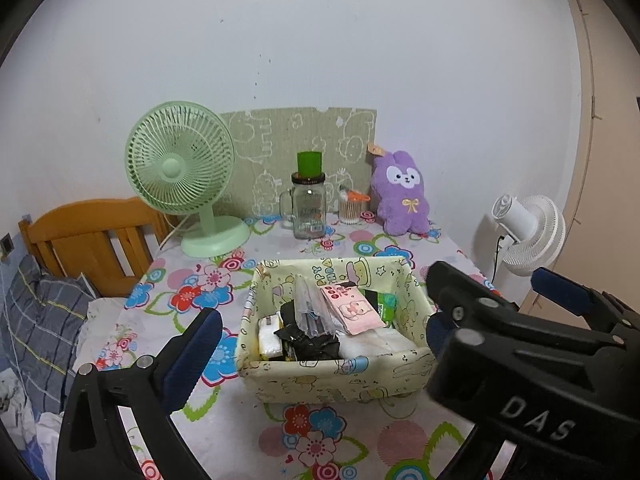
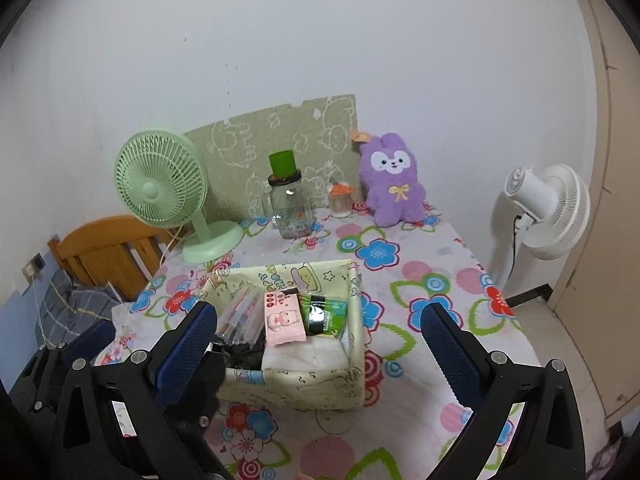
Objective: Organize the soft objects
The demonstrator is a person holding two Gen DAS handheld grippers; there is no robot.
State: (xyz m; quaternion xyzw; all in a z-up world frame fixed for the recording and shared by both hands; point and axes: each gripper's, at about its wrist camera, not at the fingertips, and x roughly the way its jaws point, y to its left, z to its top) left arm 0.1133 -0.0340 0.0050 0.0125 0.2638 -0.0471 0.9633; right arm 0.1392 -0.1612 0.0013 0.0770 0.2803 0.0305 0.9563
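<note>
A purple plush bunny [image 1: 402, 194] [image 2: 392, 180] sits upright at the back of the table against the wall. A yellow fabric basket [image 1: 336, 378] [image 2: 296, 388] stands mid-table, holding a pink tissue pack [image 1: 352, 308] [image 2: 282, 320], a green pack [image 2: 326, 314], clear plastic sleeves and a black wrapper. My left gripper [image 1: 316, 340] is open and empty, just in front of the basket. My right gripper [image 2: 320, 344] is open and empty, above the basket's near side; it also shows at the right of the left wrist view [image 1: 500, 300].
A green desk fan [image 1: 180, 168] [image 2: 160, 188], a glass mug jar with green lid [image 1: 308, 208] [image 2: 288, 208] and a cotton swab jar [image 1: 352, 208] stand at the back. A white fan [image 2: 548, 208] stands right of the table. A wooden bed headboard [image 1: 88, 240] is left.
</note>
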